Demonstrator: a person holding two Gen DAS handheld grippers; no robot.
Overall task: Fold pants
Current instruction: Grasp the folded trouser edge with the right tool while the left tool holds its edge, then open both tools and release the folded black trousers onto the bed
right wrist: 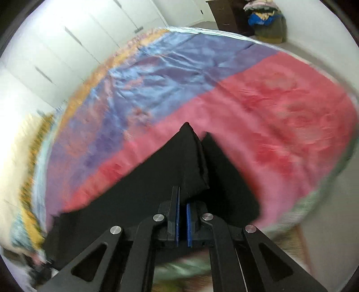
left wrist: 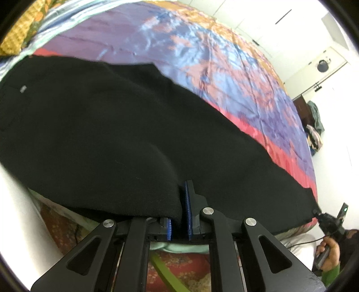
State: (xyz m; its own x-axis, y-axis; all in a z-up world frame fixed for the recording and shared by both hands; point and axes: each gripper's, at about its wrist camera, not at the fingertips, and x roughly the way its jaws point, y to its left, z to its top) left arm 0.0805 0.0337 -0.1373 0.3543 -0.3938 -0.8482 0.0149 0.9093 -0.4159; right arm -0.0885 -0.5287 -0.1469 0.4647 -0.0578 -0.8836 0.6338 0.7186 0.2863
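Black pants lie lengthwise across the colourful bedspread, near the bed's front edge. My left gripper is shut on a fold of the pants at that edge; cloth drapes over its left finger. At the far right in the left wrist view, my right gripper pinches the end of the pants, with a person's hand on its handle. The right wrist view is blurred: my right gripper is shut on the black pants, whose bunched hem rises past the fingertips over the red part of the bedspread.
A yellow patterned pillow lies at the head of the bed. White wardrobe doors run along the far side. A pile of clothes and a dark dresser stand beyond the bed's foot. A patterned rug lies below.
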